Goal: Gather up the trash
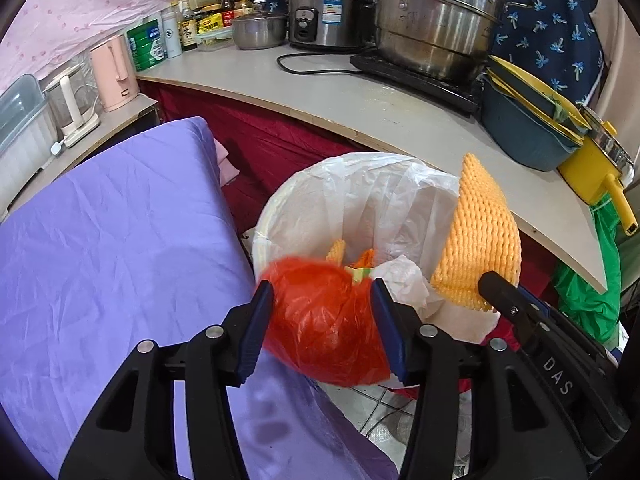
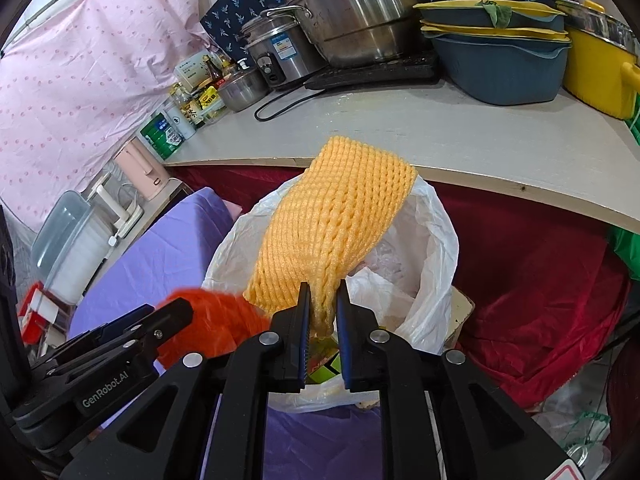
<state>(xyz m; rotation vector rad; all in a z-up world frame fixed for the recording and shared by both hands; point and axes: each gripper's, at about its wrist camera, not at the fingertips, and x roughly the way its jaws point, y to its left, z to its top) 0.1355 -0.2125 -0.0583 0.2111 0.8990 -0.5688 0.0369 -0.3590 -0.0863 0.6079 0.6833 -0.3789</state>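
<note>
A bin lined with a white bag (image 1: 360, 196) stands below the counter, with foam net and paper scraps inside; it also shows in the right wrist view (image 2: 432, 248). My left gripper (image 1: 322, 300) has its jaws wide apart, with a blurred red plastic bag (image 1: 320, 320) between them at the bin's near rim; whether the pads press it I cannot tell. My right gripper (image 2: 323, 312) is shut on the lower end of a yellow foam net (image 2: 336, 224) and holds it upright over the bin. The net shows in the left wrist view (image 1: 480, 232), the red bag in the right wrist view (image 2: 212, 320).
A purple-covered surface (image 1: 112, 248) lies left of the bin. The grey counter (image 1: 380, 104) behind carries steel pots (image 1: 436, 20), a rice cooker (image 1: 324, 12), blue and yellow basins (image 1: 528, 120) and bottles. Red cloth (image 2: 532, 280) hangs under the counter. A green bag (image 1: 592, 288) hangs at right.
</note>
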